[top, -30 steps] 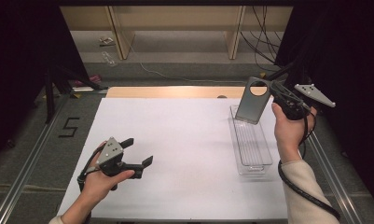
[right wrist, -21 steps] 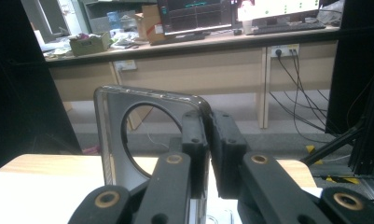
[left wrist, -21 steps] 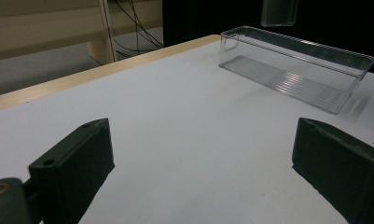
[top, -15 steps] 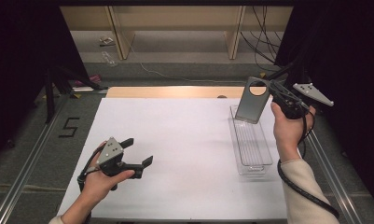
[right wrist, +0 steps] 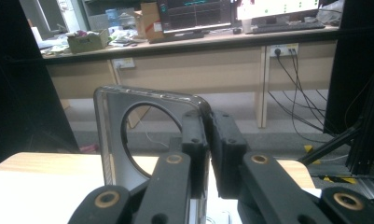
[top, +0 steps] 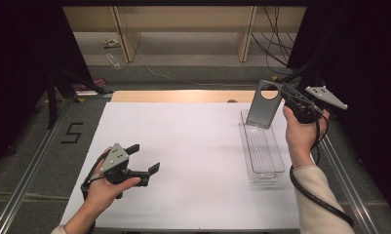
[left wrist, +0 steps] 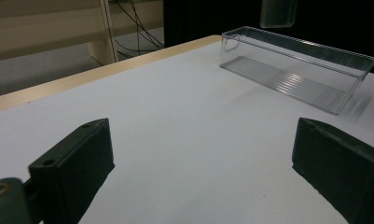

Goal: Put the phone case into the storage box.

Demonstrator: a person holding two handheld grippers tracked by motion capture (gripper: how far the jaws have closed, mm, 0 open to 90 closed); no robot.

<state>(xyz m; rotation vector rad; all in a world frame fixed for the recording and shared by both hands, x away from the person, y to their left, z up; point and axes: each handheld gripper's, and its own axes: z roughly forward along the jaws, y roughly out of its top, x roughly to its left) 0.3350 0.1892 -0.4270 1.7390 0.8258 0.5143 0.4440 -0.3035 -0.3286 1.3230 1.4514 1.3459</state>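
Nearest, the left gripper (top: pixel 143 161) rests low over the white table (top: pixel 193 161) at its front left, held in the person's left hand (top: pixel 103 187); its two black jaws stand wide apart with nothing between them, pointing across the bare tabletop toward the right side. In the left gripper view those jaws frame a clear plastic bin (left wrist: pixel 296 77), long and narrow, with a ribbed floor, standing on the table well away from that gripper. From above, the same bin (top: pixel 263 146) lies lengthwise along the table's right side. Beyond it, the right gripper (top: pixel 286 97) is raised above the bin's far end, in the person's right hand (top: pixel 300 131). Its jaws are clamped on the edge of a grey phone case (top: pixel 264 105) with a round camera cutout, which hangs upright, its lower end just over the bin. The right gripper view shows the case (right wrist: pixel 114 140) pinched at one side, cutout facing the camera.
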